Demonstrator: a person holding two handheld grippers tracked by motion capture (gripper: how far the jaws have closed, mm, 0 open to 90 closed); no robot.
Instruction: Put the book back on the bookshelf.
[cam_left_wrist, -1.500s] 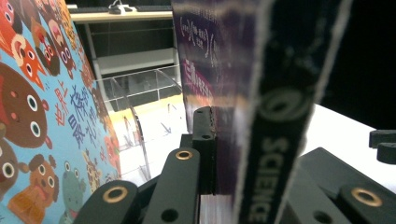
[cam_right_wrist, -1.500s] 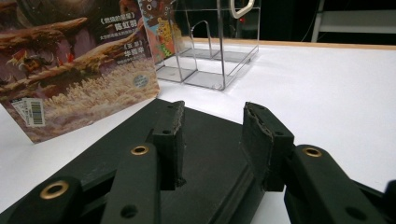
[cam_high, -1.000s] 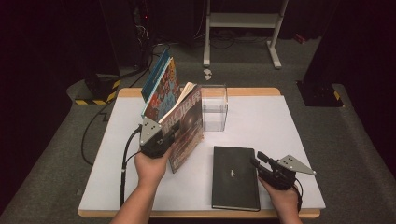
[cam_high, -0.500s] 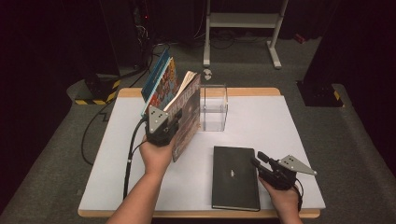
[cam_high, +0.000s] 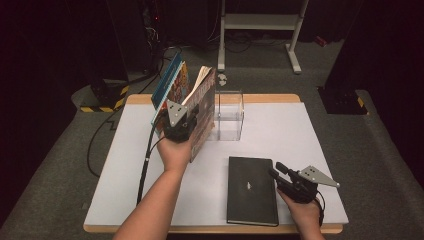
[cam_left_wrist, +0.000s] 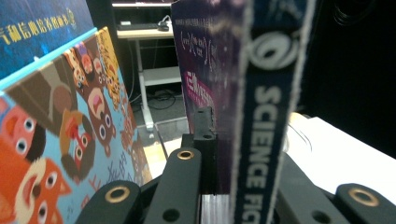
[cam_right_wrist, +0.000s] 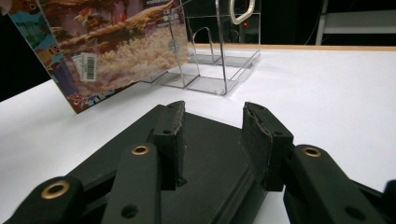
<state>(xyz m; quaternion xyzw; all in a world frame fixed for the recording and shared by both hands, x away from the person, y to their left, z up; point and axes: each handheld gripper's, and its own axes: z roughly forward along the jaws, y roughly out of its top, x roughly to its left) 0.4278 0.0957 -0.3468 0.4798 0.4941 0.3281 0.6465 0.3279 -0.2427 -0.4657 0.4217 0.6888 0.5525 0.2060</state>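
Left gripper (cam_high: 186, 126) clamps purple science-fiction paperback book (cam_high: 204, 112) upright, beside clear acrylic rack (cam_high: 229, 116). Right gripper (cam_high: 278, 172): jaws half-open, empty, over black hardcover notebook (cam_high: 251, 190).

Four books (cam_high: 252, 190), one clear acrylic stand (cam_high: 230, 115), two grippers (cam_high: 180, 122).

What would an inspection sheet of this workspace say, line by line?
Surface: white tabletop with wooden edge, mostly bare.
Job's things: purple science-fiction paperback book held upright off the table; clear acrylic book stand beside it; two colourful picture books leaning at the stand's left end.
Clutter: black hardcover notebook lying flat near the front edge.
Grippers: left tool shut on the paperback's spine; right tool open, jaws above the notebook.
Cables: black cable trailing from the left tool.
Surroundings: grey carpet, white metal rack behind.
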